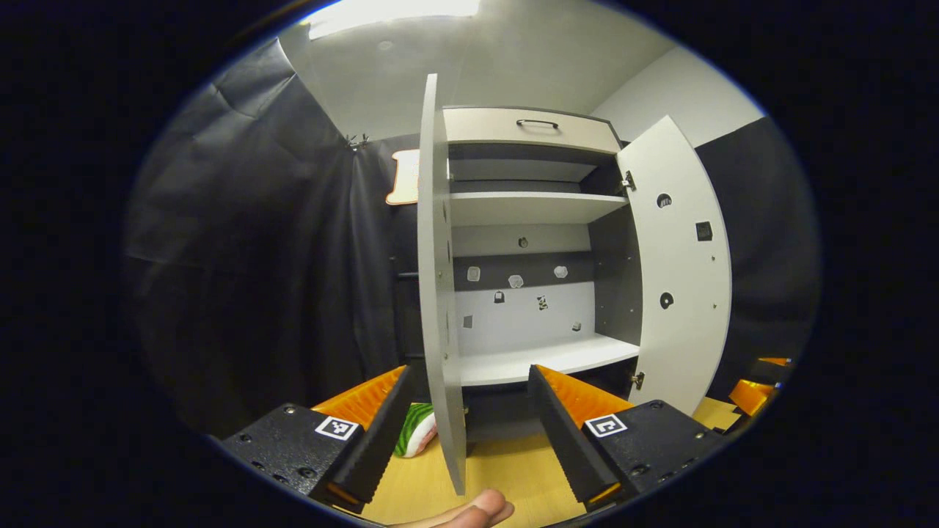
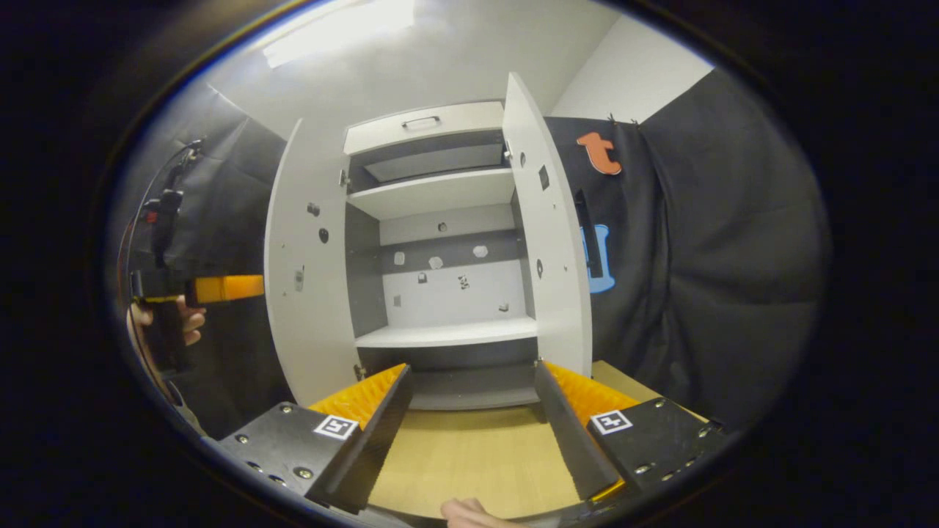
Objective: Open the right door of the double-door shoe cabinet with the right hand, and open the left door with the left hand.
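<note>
The shoe cabinet (image 1: pixel 528 209) stands with both doors swung out. Its left door (image 1: pixel 440 293) is edge-on to me in the left gripper view. The door's lower edge rises between the wide-apart fingers of my left gripper (image 1: pixel 469 378), which is open, and neither pad presses on it. The right door (image 1: pixel 682 279) hangs open at the right. In the right gripper view the left door (image 2: pixel 304 279) and right door (image 2: pixel 550 242) frame the bare shelves (image 2: pixel 447 334). My right gripper (image 2: pixel 473 367) is open, low in front of the cabinet, holding nothing. A hand holds the left gripper (image 2: pixel 220 288) by the left door.
A drawer with a dark handle (image 1: pixel 537 123) tops the cabinet. The cabinet rests on a light wooden surface (image 1: pixel 513 469). A green-and-white object (image 1: pixel 417 431) lies on that surface behind the left door. Black cloth (image 1: pixel 257 257) hangs on both sides. A thumb (image 1: pixel 477 510) shows at the bottom.
</note>
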A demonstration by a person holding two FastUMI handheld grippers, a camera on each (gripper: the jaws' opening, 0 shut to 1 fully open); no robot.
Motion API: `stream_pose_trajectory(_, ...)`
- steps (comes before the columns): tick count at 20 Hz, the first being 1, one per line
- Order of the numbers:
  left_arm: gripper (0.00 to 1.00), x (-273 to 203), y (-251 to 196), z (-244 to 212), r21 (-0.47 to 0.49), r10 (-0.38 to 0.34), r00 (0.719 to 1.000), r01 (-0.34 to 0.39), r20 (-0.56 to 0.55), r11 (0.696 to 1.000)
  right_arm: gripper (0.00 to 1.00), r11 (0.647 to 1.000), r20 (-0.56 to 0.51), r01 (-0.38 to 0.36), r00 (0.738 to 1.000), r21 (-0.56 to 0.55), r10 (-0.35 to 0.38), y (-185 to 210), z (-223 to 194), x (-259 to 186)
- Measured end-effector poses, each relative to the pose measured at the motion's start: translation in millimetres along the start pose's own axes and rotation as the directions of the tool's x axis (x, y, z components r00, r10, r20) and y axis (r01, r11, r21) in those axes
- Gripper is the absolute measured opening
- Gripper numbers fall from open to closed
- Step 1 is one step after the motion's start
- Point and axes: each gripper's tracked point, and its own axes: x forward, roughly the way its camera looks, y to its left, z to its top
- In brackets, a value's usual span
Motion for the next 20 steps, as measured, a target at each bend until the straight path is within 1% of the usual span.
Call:
stream_pose_trajectory(3, 0.96, 1.5, -6.6, -0.9, 0.012, -0.011, 1.0, 0.011, 0.009, 1.0, 0.99, 1.0, 0.004, 0.005, 1.0, -0.001, -0.005, -5.1, 9.1, 4.3)
stream_pose_trajectory(4, 0.96, 0.3, -11.6, -1.2, 0.005, -0.031, 0.999, 0.031, 0.01, 1.0, 0.95, 1.0, 0.004, 0.01, 1.0, 0.003, -0.01, -6.9, 11.0, 4.7)
stream_pose_trajectory(5, 0.96, -1.0, -16.9, -1.5, -0.002, -0.051, 0.999, 0.051, 0.012, 0.999, 0.99, 1.0, 0.006, 0.011, 1.0, 0.003, -0.011, -8.5, 13.6, 4.7)
stream_pose_trajectory(9, 0.98, 0.8, -31.7, 0.7, -0.046, -0.086, 0.996, 0.087, 0.04, 0.995, 0.99, 0.999, 0.009, 0.034, 0.999, -0.006, -0.034, -21.6, 14.8, 3.0)
stream_pose_trajectory(10, 0.97, 0.9, -37.7, -1.1, -0.065, -0.087, 0.995, 0.089, 0.043, 0.994, 0.95, 0.999, 0.011, 0.04, 0.999, -0.004, -0.04, -24.7, 14.5, 2.3)
stream_pose_trajectory(11, 0.98, 1.2, -40.2, -2.7, -0.085, -0.083, 0.996, 0.086, 0.042, 0.993, 0.99, 0.999, 0.01, 0.047, 0.999, 0.0, -0.047, -28.1, 14.2, 1.5)
stream_pose_trajectory(13, 0.98, -3.4, -46.6, -8.6, -0.12, -0.084, 0.996, 0.086, 0.022, 0.989, 0.99, 0.999, 0.012, 0.049, 0.999, 0.003, -0.049, -30.2, 12.8, -0.5)
stream_pose_trajectory(14, 0.98, -5.2, -48.1, -10.5, -0.122, -0.089, 0.996, 0.09, 0.015, 0.988, 0.95, 0.999, 0.014, 0.048, 0.999, 0.006, -0.048, -31.0, 11.8, -2.1)
stream_pose_trajectory(15, 0.99, -5.1, -47.7, -12.2, -0.12, -0.093, 0.996, 0.093, 0.005, 0.988, 0.99, 0.999, 0.017, 0.044, 0.999, 0.007, -0.044, -30.5, 10.9, -4.5)
stream_pose_trajectory(17, 0.98, -7.8, -45.8, -15.0, -0.112, -0.087, 0.996, 0.085, -0.009, 0.99, 0.99, 0.999, 0.019, 0.036, 0.999, -0.003, -0.036, -29.0, 9.5, -9.0)
stream_pose_trajectory(19, 0.98, -7.4, -42.8, -14.9, -0.103, -0.077, 0.997, 0.076, -0.005, 0.992, 0.99, 0.999, 0.028, 0.043, 0.999, -0.018, -0.043, -29.6, 10.7, -12.6)
stream_pose_trajectory(20, 0.98, -6.2, -44.0, -14.8, -0.1, -0.086, 0.996, 0.086, -0.003, 0.991, 0.99, 0.999, 0.031, 0.048, 0.998, -0.025, -0.047, -30.0, 9.5, -13.9)
